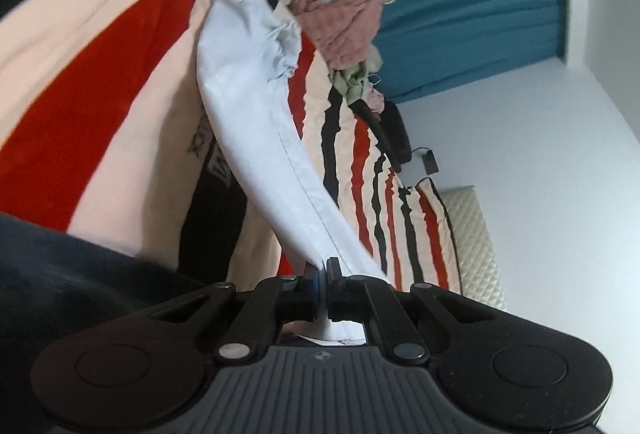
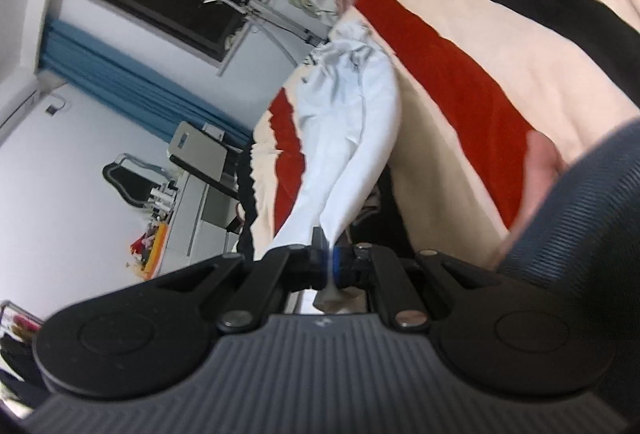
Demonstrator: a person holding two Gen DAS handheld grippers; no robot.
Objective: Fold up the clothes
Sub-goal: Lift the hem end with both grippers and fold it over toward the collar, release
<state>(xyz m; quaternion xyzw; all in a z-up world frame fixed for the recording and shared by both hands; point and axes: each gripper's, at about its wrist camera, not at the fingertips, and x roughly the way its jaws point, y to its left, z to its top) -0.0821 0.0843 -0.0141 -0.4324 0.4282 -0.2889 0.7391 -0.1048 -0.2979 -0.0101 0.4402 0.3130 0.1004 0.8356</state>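
The left gripper is clamped on an edge of the pale blue garment. The right gripper pinches another edge the same way. The garment stretches away over the striped bedspread toward the far clothes pile.

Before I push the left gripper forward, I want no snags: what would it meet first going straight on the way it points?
Most likely the pale blue garment its own jaws are shut on, which stretches ahead; beyond it lies the pile of crumpled clothes on the striped bedcover, though depth is unclear.
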